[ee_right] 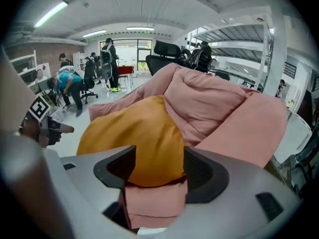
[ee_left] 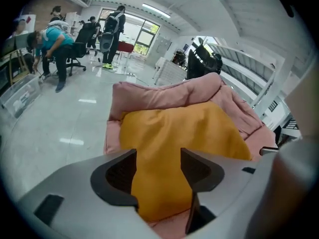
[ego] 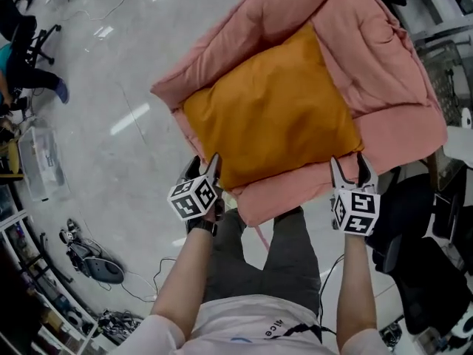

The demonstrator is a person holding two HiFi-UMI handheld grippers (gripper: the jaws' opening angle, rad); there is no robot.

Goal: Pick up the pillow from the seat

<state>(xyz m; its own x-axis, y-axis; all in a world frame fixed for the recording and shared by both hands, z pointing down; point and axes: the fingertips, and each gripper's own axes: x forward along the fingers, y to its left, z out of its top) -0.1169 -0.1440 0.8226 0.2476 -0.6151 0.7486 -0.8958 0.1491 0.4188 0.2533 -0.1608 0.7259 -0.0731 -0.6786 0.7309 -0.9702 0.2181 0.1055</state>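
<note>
We're at the reach-in; the mustard-orange fabric pillow (ego: 270,109) lies centre frame on the pink padded seat (ego: 384,58); left gripper (ego: 213,168) and right gripper (ego: 349,167) gape wide at its lower corners, pinching nothing; next, we reckon: push in, close, lift.

1. One pillow (ego: 270,109) is showing, orange.
2. One seat (ego: 384,58) is showing, pink.
3. Two hand-held grippers are showing: the left hand-held gripper (ego: 212,167) and the right hand-held gripper (ego: 349,166).
4. Two marker cubes are riding on them: a left cube (ego: 194,197) and a right cube (ego: 355,211).
5. At least three people are showing far back in the left gripper view, among them a bending person (ee_left: 52,39) and a standing person (ee_left: 117,21). The rest are appearing too small to count exactly.
6. One clear box (ego: 33,161) is showing at the head view's left edge.
</note>
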